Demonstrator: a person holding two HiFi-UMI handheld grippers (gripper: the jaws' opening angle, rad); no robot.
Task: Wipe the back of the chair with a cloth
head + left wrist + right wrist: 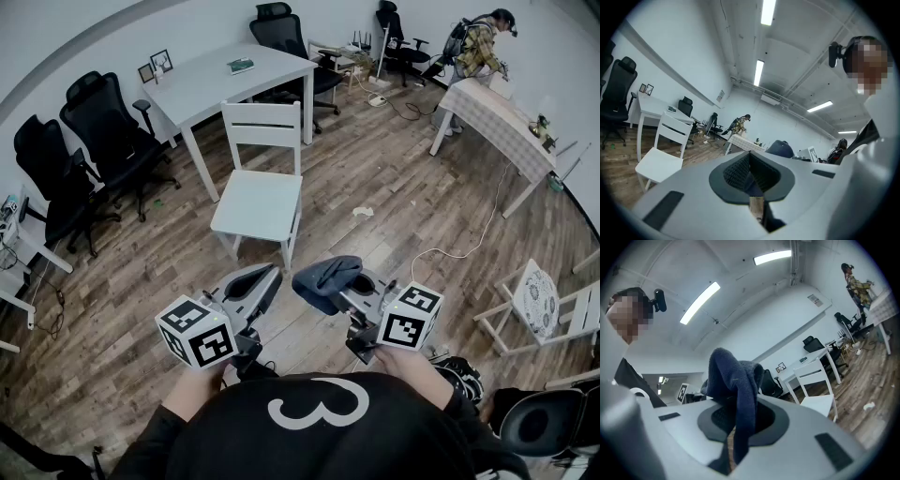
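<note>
Cloth [735,389] pinched between the right gripper's [740,427] fingers [769,423].

Wood floor [375,178], white desk [202,82], office chairs [105,120].

You worked under bright, even light from the ceiling strip lights [758,72], which glared white near the top of both gripper views. Shadows under the white chair [258,187] were faint. Straight lines bowed strongly in every picture, and the gripper views darkened at their rounded corners. The blue cloth [736,380], close to the lens, looked soft.
</note>
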